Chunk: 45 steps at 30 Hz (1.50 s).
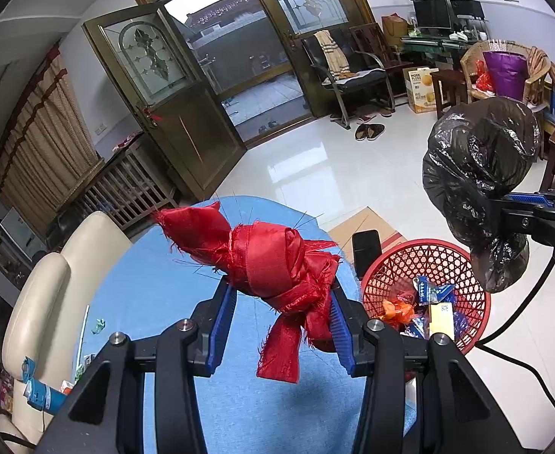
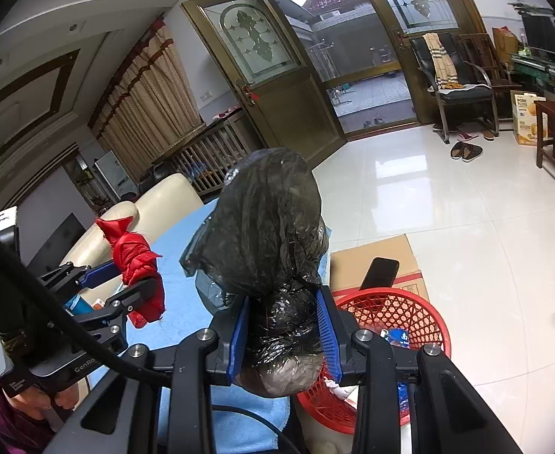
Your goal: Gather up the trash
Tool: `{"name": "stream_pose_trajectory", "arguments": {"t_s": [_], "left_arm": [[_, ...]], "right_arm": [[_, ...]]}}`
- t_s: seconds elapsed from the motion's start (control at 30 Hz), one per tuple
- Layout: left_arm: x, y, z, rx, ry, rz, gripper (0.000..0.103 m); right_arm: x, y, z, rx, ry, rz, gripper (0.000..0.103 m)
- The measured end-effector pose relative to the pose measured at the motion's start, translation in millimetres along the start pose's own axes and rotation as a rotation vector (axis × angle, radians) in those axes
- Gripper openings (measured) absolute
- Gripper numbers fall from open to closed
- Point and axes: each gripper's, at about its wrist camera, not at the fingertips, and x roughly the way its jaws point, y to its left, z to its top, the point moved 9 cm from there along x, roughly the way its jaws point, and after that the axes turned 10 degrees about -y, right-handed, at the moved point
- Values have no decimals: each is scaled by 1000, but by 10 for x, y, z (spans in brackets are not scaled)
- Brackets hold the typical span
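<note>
My left gripper (image 1: 281,291) is shut on a knotted red cloth bundle (image 1: 262,253) and holds it above the blue cloth-covered table (image 1: 156,295). The bundle also shows in the right wrist view (image 2: 137,257). My right gripper (image 2: 283,325) is shut on a crumpled black plastic bag (image 2: 266,227), held up beside the table; the bag also shows in the left wrist view (image 1: 478,166). A red mesh basket (image 1: 425,261) holding several wrappers stands below and to the right of both grippers, also in the right wrist view (image 2: 395,310).
A cardboard box (image 2: 383,257) with a black phone (image 2: 381,272) on it lies behind the basket. A cream sofa (image 1: 50,283) is at the left. Small scraps (image 1: 97,325) lie on the table's left edge. Glossy tiled floor (image 2: 448,204), chairs and slippers lie beyond.
</note>
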Motion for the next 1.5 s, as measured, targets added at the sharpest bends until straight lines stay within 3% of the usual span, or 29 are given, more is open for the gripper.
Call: {"name": "stream_pose_trajectory", "arguments": {"t_s": [1.5], "left_arm": [[324,-219,-72,84,65,-85,49]], "right_arm": [[295,-383,-135,108,43,-56,37]]}}
